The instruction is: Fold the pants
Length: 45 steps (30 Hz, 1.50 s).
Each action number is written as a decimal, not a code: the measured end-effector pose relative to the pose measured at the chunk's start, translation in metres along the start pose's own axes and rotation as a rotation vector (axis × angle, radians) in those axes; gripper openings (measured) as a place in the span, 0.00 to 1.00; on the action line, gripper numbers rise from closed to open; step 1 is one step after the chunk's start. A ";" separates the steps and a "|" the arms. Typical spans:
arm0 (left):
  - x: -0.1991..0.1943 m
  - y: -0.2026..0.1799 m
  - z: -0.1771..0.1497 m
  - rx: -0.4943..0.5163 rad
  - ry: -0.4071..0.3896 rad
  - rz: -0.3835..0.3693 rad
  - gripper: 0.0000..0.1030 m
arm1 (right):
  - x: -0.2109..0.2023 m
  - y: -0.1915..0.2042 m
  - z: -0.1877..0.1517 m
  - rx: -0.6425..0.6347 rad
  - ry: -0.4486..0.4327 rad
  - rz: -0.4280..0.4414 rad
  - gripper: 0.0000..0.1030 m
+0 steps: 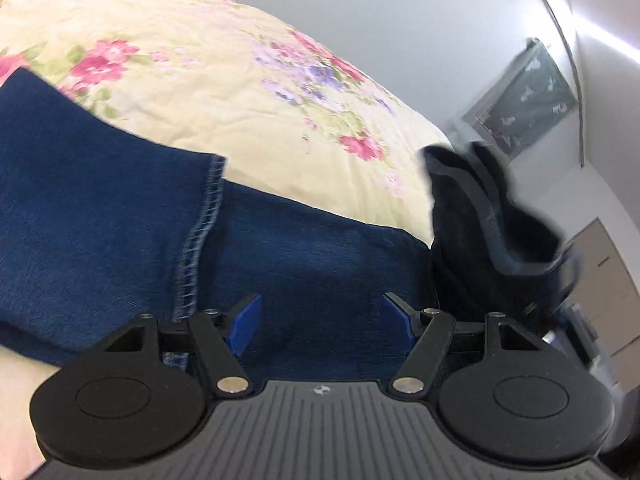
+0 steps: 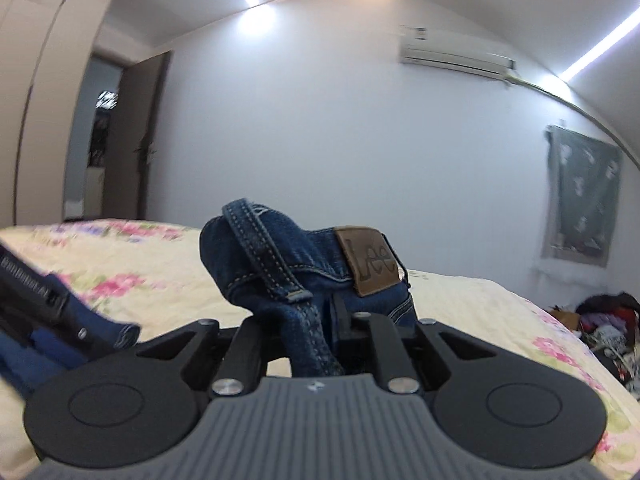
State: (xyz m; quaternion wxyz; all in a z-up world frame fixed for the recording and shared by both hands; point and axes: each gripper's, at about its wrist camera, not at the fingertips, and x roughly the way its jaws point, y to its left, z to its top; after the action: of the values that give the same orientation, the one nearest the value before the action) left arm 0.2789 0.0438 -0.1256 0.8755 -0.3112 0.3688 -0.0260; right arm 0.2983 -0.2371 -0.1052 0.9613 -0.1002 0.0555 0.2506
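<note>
Dark blue jeans (image 1: 100, 200) lie on a floral bedspread (image 1: 180, 60), a stitched hem (image 1: 200, 232) crossing one layer. My left gripper (image 1: 322, 316) hovers open over the denim, its blue pads (image 1: 246, 320) wide apart with nothing pinched. To its right a blurred black shape is my right gripper (image 1: 480, 220). In the right wrist view, my right gripper (image 2: 324, 328) is shut on the jeans' waistband (image 2: 280, 248), lifted above the bed; a brown leather patch (image 2: 368, 260) faces the camera. Denim hides its fingertips. The left gripper (image 2: 44, 300) shows at the left edge.
The bed (image 2: 480, 300) fills the foreground, with a white wall behind. An air conditioner (image 2: 452, 54) and a grey wall hanging (image 2: 580, 200) are on the wall. A pile of clutter (image 2: 608, 320) lies at the right; a dark door (image 2: 140, 140) and a wardrobe (image 2: 40, 80) at the left.
</note>
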 end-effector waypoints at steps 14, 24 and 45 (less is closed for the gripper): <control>0.012 0.025 -0.001 -0.112 0.080 -0.058 0.79 | 0.035 0.092 -0.058 -0.393 0.397 0.288 0.23; 0.056 0.010 -0.015 -0.096 0.226 -0.055 0.83 | -0.027 0.034 -0.044 0.010 0.341 0.352 0.37; 0.029 0.006 -0.013 -0.059 0.054 -0.067 0.05 | -0.027 -0.053 -0.046 0.511 0.255 -0.032 0.36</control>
State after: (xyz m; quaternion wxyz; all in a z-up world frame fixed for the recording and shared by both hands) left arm 0.2910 0.0336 -0.1539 0.8544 -0.3482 0.3821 -0.0528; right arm 0.2979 -0.3054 -0.1370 0.9446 0.1136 0.2356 0.1985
